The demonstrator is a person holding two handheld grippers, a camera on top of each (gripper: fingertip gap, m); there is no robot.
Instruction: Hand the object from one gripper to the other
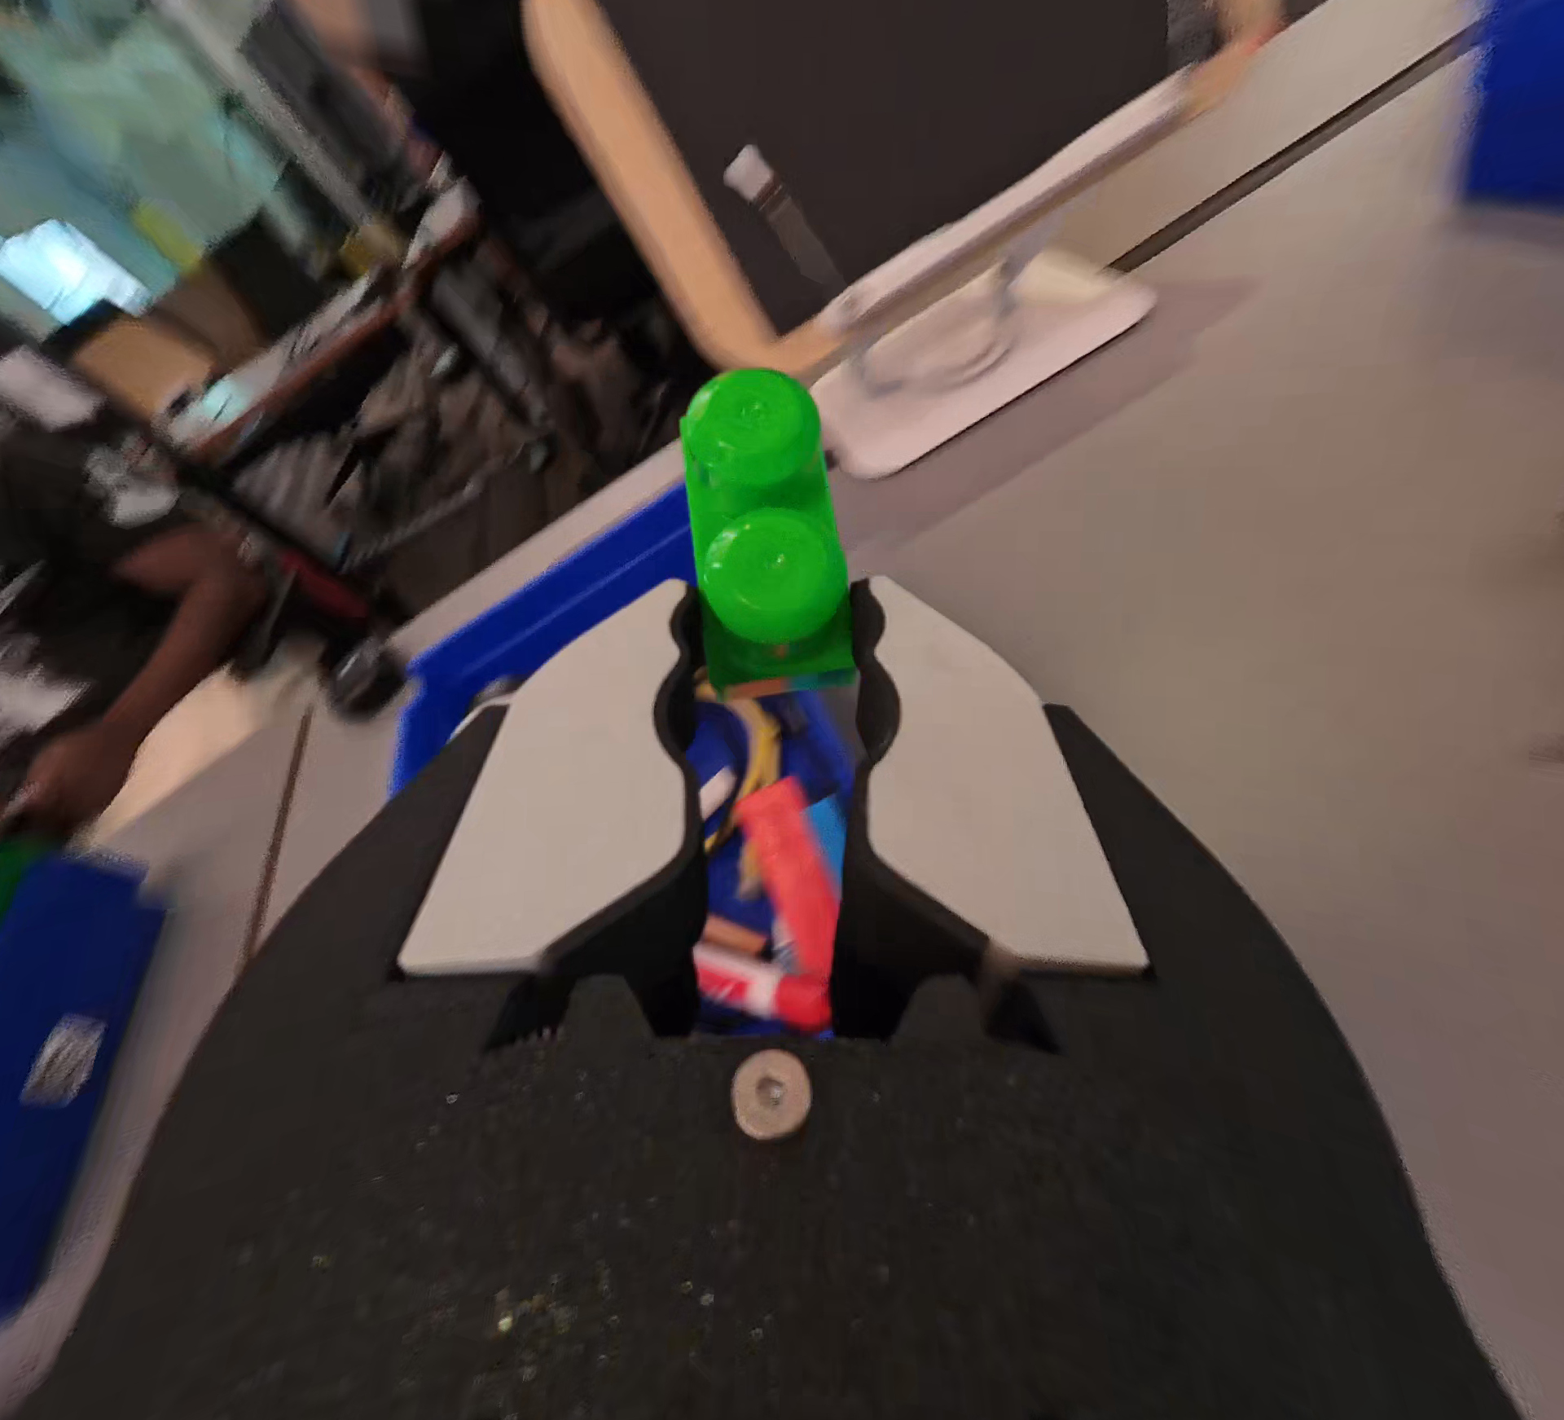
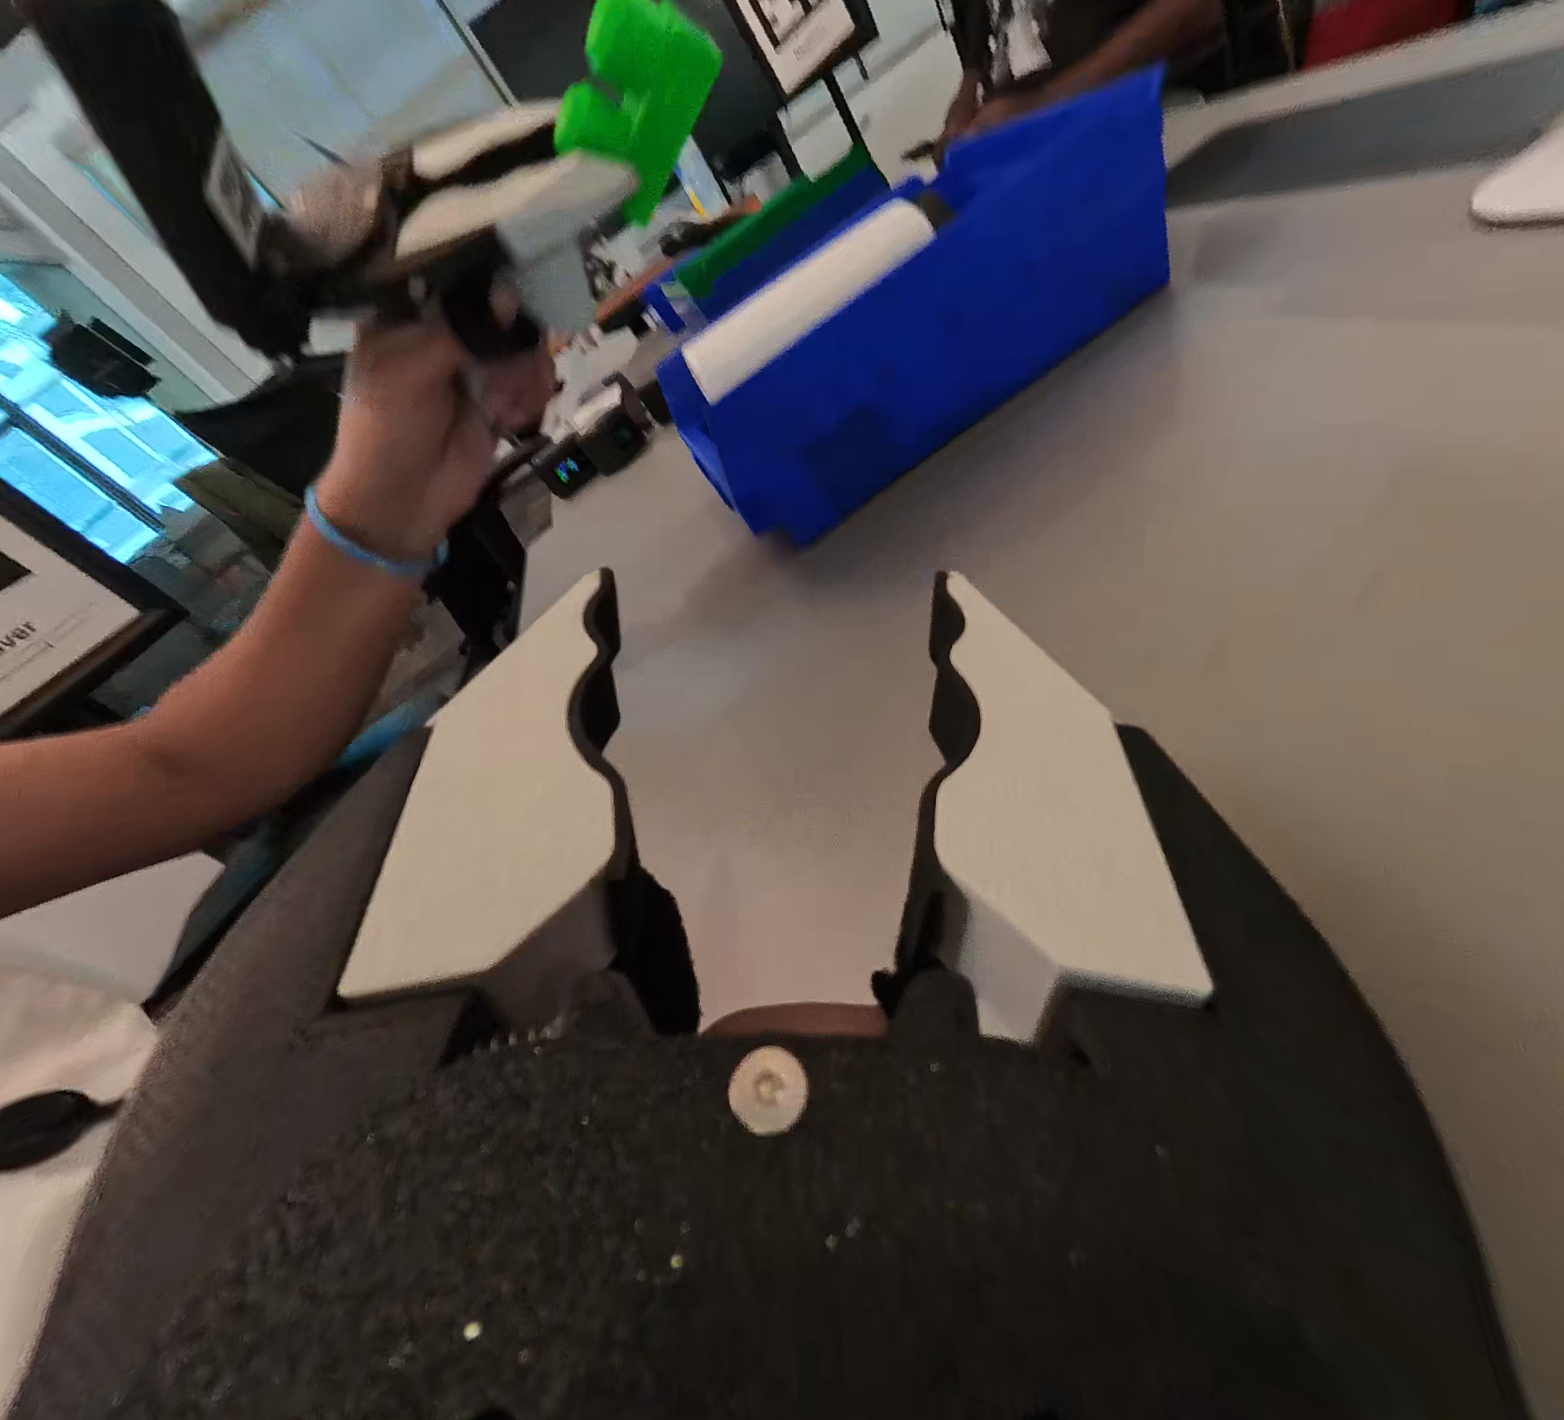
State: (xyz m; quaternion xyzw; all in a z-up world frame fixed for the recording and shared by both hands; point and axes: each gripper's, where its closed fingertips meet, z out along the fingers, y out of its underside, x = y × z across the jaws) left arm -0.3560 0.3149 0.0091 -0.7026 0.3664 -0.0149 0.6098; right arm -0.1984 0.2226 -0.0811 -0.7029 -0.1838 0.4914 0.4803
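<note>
The green brick [image 1: 762, 533], a two-stud block, is sitting clamped by its lower end in the left gripper [image 1: 774, 643], raised above the blue bin [image 2: 973, 330] and the grey table [image 2: 1269, 618]. The right gripper [image 2: 774, 601] is gaping wide and empty, low over bare tabletop, well apart from the brick. A slip looks possible, since only the brick's base is being pinched. Its protruding upper end is offering grasping room, with open air all around.
</note>
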